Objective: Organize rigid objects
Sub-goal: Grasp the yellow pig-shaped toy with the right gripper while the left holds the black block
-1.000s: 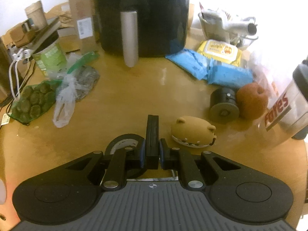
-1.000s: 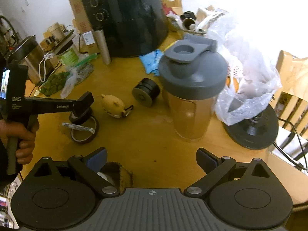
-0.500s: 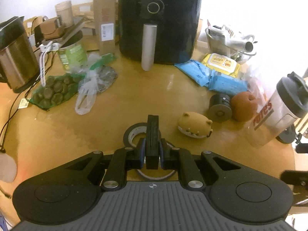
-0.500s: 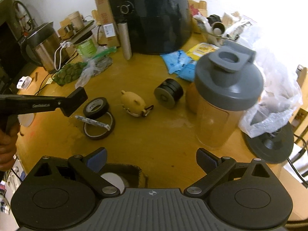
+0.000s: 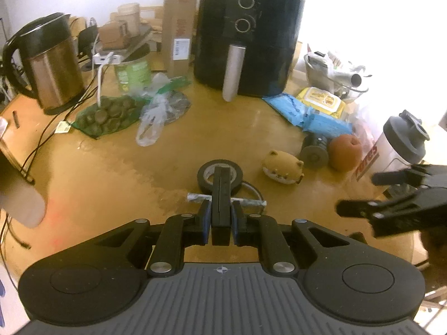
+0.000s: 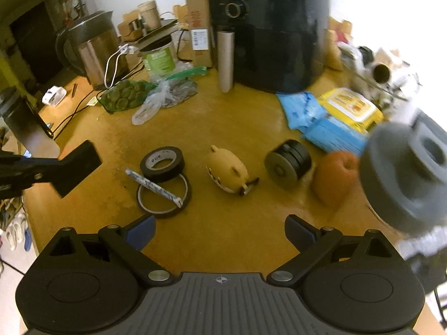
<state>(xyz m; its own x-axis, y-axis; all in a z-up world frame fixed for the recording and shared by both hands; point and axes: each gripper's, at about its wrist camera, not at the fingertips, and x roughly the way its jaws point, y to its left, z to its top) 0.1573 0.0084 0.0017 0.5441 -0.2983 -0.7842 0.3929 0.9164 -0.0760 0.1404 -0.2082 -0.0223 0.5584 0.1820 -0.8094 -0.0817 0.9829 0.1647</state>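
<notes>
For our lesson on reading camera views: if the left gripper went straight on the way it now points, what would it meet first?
Most likely the black tape roll, which lies straight beyond the shut left gripper; depth is unclear, so the thin tape ring under the fingers might come first.

I have pulled my left gripper (image 5: 220, 192) up and back from the worktop (image 5: 111, 173), so I now see the black tape roll (image 5: 220, 175) whole and the kettle (image 5: 47, 61) too. My right gripper (image 6: 220, 230) has moved left, and the shaker bottle (image 6: 405, 173) now sits at its right edge.
</notes>
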